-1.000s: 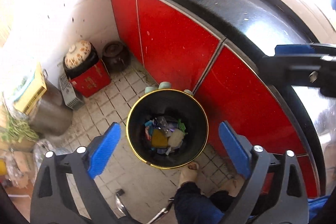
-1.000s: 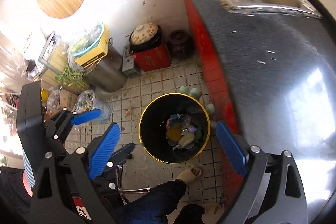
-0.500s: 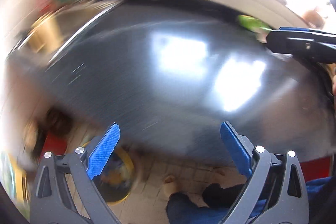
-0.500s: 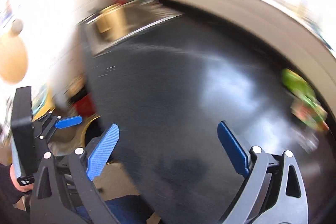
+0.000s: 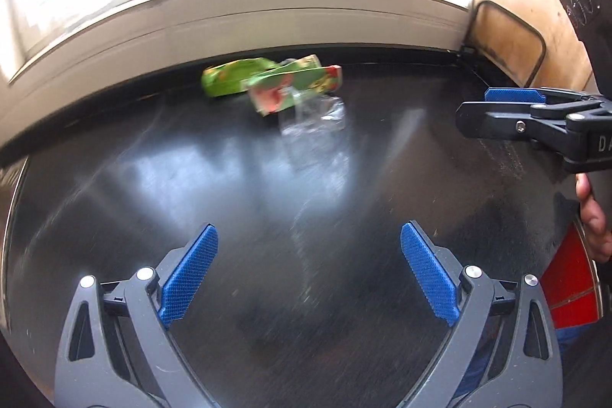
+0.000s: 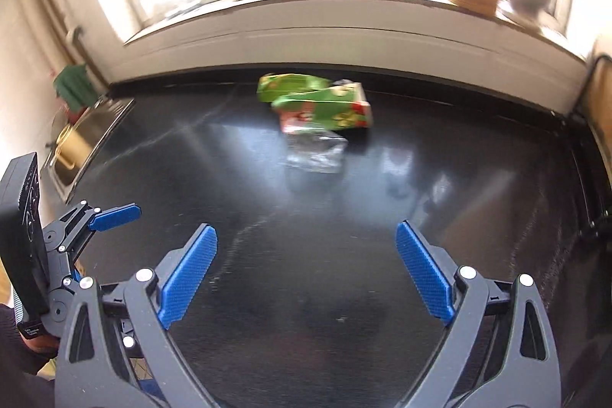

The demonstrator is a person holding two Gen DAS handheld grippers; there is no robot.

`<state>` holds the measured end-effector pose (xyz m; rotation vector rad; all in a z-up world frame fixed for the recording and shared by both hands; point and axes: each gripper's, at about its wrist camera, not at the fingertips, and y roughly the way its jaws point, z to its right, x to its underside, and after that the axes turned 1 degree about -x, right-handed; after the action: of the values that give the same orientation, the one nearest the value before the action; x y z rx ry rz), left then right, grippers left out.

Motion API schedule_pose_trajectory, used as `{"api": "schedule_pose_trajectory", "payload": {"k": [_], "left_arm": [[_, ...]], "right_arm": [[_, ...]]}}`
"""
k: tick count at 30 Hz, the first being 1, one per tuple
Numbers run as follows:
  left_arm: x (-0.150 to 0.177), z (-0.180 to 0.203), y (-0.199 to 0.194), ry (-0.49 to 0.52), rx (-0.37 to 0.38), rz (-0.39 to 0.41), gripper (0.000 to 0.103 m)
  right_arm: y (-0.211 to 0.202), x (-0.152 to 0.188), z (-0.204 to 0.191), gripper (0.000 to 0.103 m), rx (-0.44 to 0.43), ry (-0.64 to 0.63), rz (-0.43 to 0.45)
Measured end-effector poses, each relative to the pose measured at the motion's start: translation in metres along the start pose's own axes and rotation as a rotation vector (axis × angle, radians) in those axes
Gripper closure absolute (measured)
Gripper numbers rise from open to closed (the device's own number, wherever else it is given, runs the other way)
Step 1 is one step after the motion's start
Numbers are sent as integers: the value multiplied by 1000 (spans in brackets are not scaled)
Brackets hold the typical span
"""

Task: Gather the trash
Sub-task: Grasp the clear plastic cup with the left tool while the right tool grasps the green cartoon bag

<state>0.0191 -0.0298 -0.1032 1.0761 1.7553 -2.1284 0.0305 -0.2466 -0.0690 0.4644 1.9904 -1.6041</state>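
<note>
From the left wrist, the left claw [image 5: 308,270] gaped wide and empty above the glossy black desk [image 5: 160,186]. Far off by the wall lay a flattened green-and-red carton [image 5: 296,86], a green wrapper [image 5: 233,75] and crumpled clear plastic [image 5: 313,115]; all looked light and crushable.

From the right wrist, the right claw [image 6: 306,268] was likewise wide and empty. The carton's [image 6: 325,108] near edge probably offered the firmest hold, with open desk all around.

Both grippers swinging up from the bin to the countertop

The left gripper [image 5: 309,268] and right gripper [image 6: 306,266] are no longer looking down at the floor bin; they are now facing the black countertop [image 5: 191,178], where green cartons [image 6: 317,100] and a clear plastic wrapper [image 6: 315,150] are coming into view near the back wall, ahead of both wide-spread pairs of fingers.
</note>
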Motion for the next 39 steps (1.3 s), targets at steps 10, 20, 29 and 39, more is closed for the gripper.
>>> {"api": "schedule_pose_trajectory", "payload": {"k": [10,20,29,39], "left_arm": [[-49,12,53,-33,2,-16,10],[-89,-6,132,-76,2,-91,18],[-106,-17,176,-112,58,-151,44],[-107,-16,180,-87,96,-192,100]], "right_arm": [[42,-41,38,11,-77,-5,-39],[153,-113,65,11,-205,-40,-146],[239,-142,74,12,-326,-102,-265],[230,-132,58,64,-388,-160,-284]]}}
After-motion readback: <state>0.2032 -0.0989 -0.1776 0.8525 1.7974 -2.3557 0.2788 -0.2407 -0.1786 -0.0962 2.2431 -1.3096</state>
